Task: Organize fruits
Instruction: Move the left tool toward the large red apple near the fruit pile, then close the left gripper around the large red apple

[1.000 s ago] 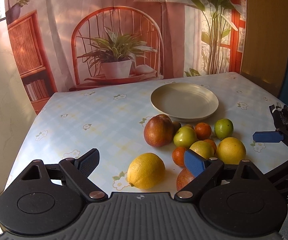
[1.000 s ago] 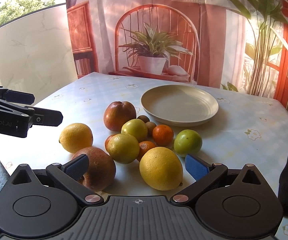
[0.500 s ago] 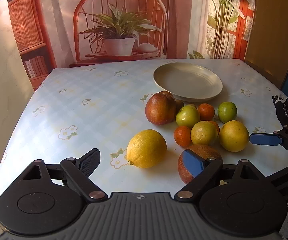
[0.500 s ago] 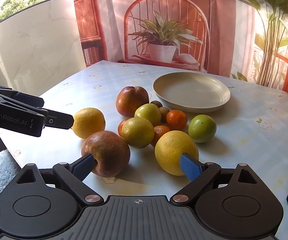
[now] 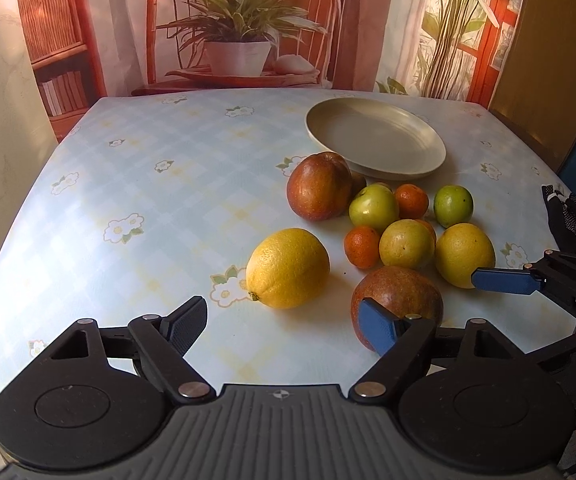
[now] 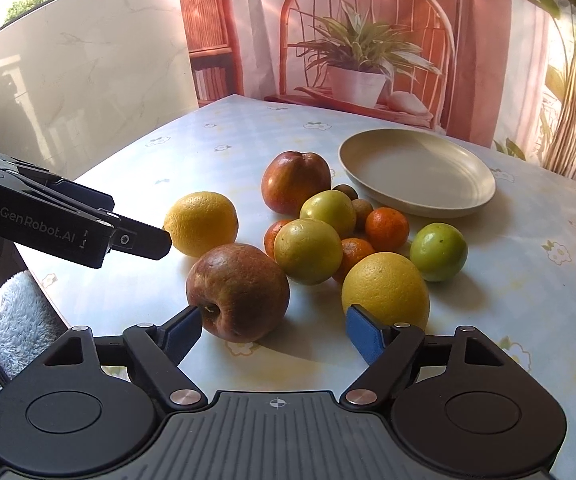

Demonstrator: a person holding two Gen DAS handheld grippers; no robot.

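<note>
A pile of fruit lies on the flowered tablecloth in front of an empty beige plate [image 5: 376,138] [image 6: 416,172]. A yellow lemon [image 5: 288,268] [image 6: 201,224] sits apart at the left. A red-brown apple [image 5: 398,302] [image 6: 238,291] is nearest, a second one [image 5: 319,186] [image 6: 296,182] lies by the plate. A large yellow citrus [image 5: 464,254] [image 6: 385,288], green and yellow fruits and small oranges lie between. My left gripper [image 5: 283,326] is open just short of the lemon. My right gripper [image 6: 273,330] is open, its left finger beside the near apple.
A black glove [image 5: 572,220] lies at the table's right edge. A fluffy white towel [image 6: 3,320] lies below the table's left edge. A printed backdrop with a chair and potted plant hangs behind the table.
Both grippers have moved forward toward the fruit. The near apple now stands at the right gripper's left finger. The left gripper has come closer to the lemon.
</note>
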